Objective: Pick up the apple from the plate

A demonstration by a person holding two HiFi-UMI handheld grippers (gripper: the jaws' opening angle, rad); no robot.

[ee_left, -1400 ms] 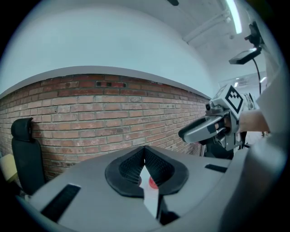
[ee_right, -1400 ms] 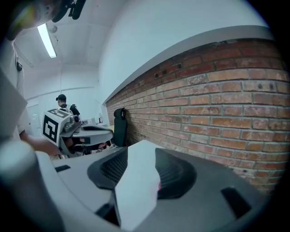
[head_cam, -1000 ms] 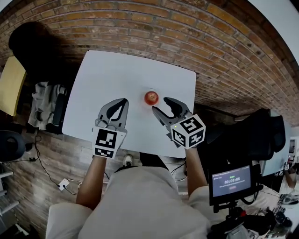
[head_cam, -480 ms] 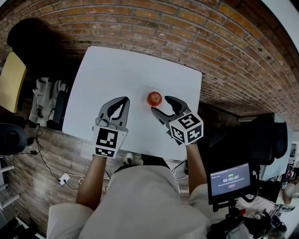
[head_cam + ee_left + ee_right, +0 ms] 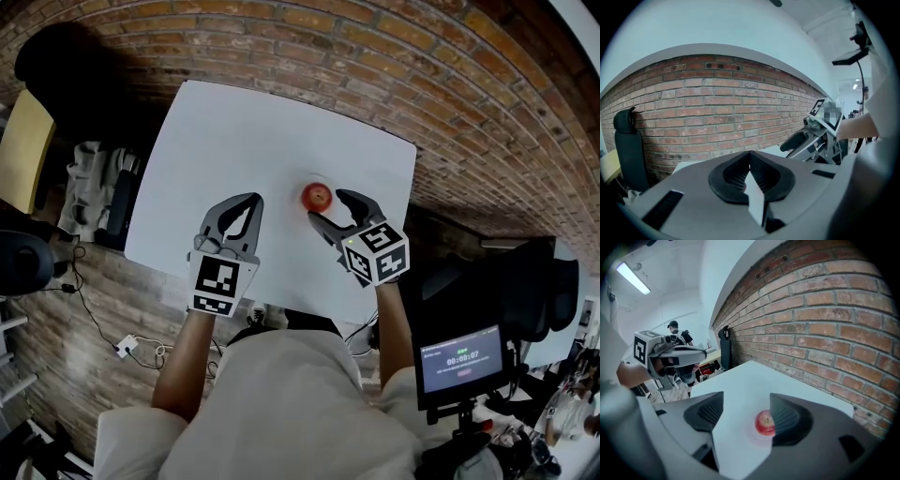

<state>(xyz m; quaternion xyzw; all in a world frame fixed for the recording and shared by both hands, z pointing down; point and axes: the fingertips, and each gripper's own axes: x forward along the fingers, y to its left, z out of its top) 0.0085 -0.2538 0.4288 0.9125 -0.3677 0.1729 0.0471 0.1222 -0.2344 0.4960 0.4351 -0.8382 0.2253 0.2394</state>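
Observation:
A red apple (image 5: 317, 196) (image 5: 765, 423) sits on a white plate (image 5: 750, 433) that barely stands out from the white table (image 5: 244, 141). My right gripper (image 5: 328, 207) (image 5: 746, 396) is open just short of the apple. The apple lies ahead in the gap, close to the right-hand jaw's pad, and nothing touches it. My left gripper (image 5: 251, 200) (image 5: 750, 153) hovers over the table to the left of the apple, its tips together and nothing held. Each gripper view shows the other gripper off to the side.
The table's near edge runs just under both grippers. A black chair (image 5: 66, 66) and a yellow seat (image 5: 23, 159) stand at the left, with a bundle of clothes (image 5: 94, 202). A small screen on a stand (image 5: 459, 361) is at my right. Brick wall behind the table.
My right gripper has dropped and come forward to the apple, and its jaws stand wider than a second ago. The left gripper has hardly shifted.

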